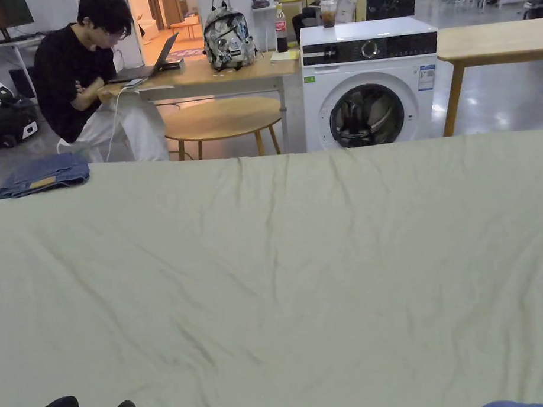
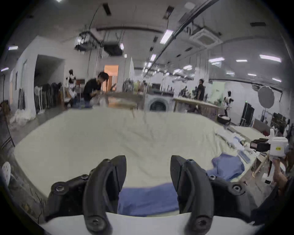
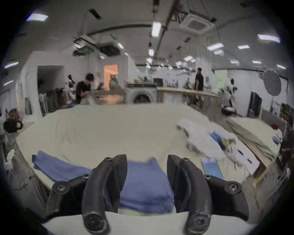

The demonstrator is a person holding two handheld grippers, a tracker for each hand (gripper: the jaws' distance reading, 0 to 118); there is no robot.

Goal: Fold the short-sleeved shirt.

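The blue short-sleeved shirt [image 3: 146, 182] lies on the pale green sheet [image 1: 281, 259] at the table's near edge, partly bunched; a corner of it [image 1: 537, 402] shows at the bottom right of the head view. My right gripper [image 3: 147, 159] hovers just above the shirt, jaws apart, holding nothing. My left gripper [image 2: 148, 160] is open too, with the shirt's left part [image 2: 148, 202] under it. Its black jaw tips show at the head view's bottom left as the left gripper [image 1: 98, 406]. In the left gripper view a hand holds the right gripper [image 2: 254, 145] at far right.
Folded jeans [image 1: 42, 173] sit on the table's far left corner. A heap of pale clothes [image 3: 203, 139] lies at the right end. Beyond the table stand a washing machine [image 1: 367, 86], wooden tables and a seated person [image 1: 81, 81].
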